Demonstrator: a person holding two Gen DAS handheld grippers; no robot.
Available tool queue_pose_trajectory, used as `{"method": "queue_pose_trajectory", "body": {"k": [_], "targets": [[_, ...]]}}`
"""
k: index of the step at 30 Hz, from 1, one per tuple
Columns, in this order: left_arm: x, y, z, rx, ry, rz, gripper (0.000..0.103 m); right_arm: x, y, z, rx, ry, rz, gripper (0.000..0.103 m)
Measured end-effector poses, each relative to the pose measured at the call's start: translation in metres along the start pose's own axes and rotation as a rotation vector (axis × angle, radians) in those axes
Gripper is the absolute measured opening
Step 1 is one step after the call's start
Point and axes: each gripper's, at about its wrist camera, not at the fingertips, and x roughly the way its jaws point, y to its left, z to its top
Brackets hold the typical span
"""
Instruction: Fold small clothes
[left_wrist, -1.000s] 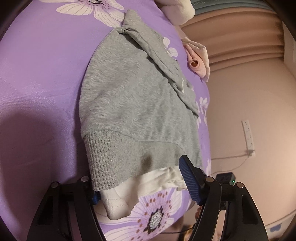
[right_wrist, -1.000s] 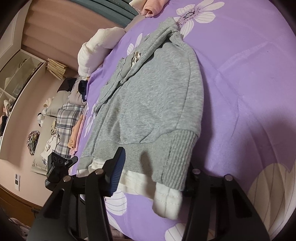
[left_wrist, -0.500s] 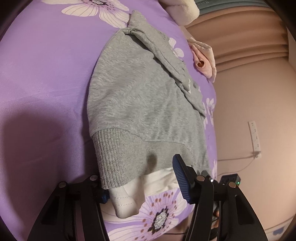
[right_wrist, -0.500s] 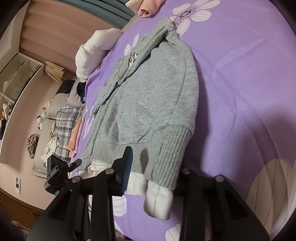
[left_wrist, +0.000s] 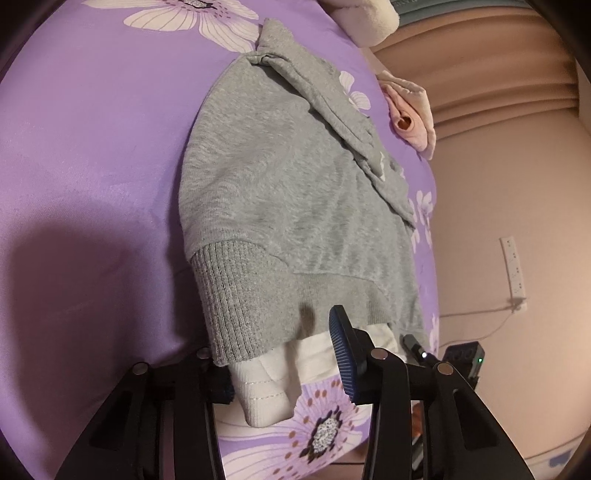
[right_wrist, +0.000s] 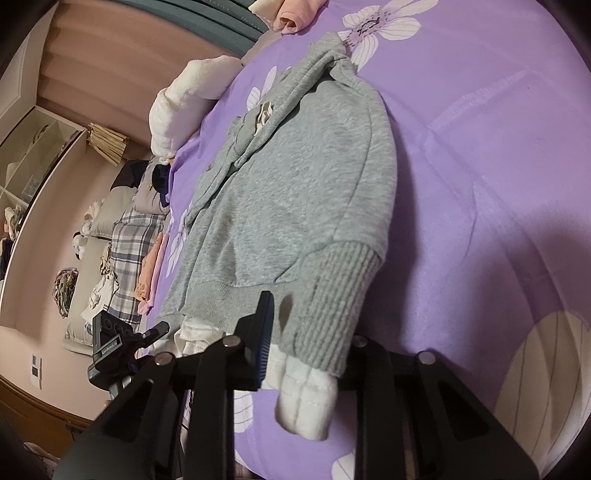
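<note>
Left wrist view, left to right. Purple floral bedsheet (left_wrist: 92, 166) fills the left side. The grey sweatshirt (left_wrist: 288, 192) lies flat on it at centre, body folded, one sleeve laid diagonally toward the far right. Its ribbed cuff (left_wrist: 236, 299) and white inner cuff (left_wrist: 266, 391) hang at the near edge, inside the left gripper (left_wrist: 284, 369). The fingers stand wide apart around the cuff: the blue-padded right finger (left_wrist: 343, 354) is clear of the cloth; contact on the left finger is hidden by the fabric. A pink garment (left_wrist: 410, 118) lies at the far right edge of the bed.

Right wrist view, left to right. An open shelf unit (right_wrist: 33, 155) stands at far left; its contents are too blurred to identify. A checked cloth (right_wrist: 129, 251) lies beyond the bed edge, a white fluffy blanket (right_wrist: 184, 99) farther off. The right gripper (right_wrist: 310, 350) brackets the same cuffs, fingers wide; the grey ribbed sleeve drapes between them, white cuff drooping nearest the camera.
</note>
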Motion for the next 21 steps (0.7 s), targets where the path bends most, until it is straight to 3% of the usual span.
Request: {"method": "queue_pose_trajectory", "body": {"k": [5,7,14,16,21], "targets": [[-0.0002,0.0001,-0.0004,-0.001,-0.001,0.005,0.040,0.0004,-0.0011,0.0009,-0.009,0.003,-0.012,0.019],[0.0003,-0.0002,-0.0004,0.001,-0.001,0.014,0.032,-0.0001,-0.0016,0.0004,-0.009,0.000,-0.013,0.019],[-0.0021,0.0043,-0.0001,-0.003,-0.001,0.022,0.024,-0.0010,0.0006,-0.0002,-0.007,-0.005,-0.016,0.018],[-0.0023,0.0034,-0.0002,0.004,-0.008,0.035,0.014,-0.0018,0.0007,-0.0001,-0.005,-0.010,-0.012,0.017],[-0.0029,-0.0014,-0.0004,0.040,-0.014,0.052,0.010,-0.0035,0.0011,-0.0014,-0.001,-0.019,-0.001,0.015]]}}
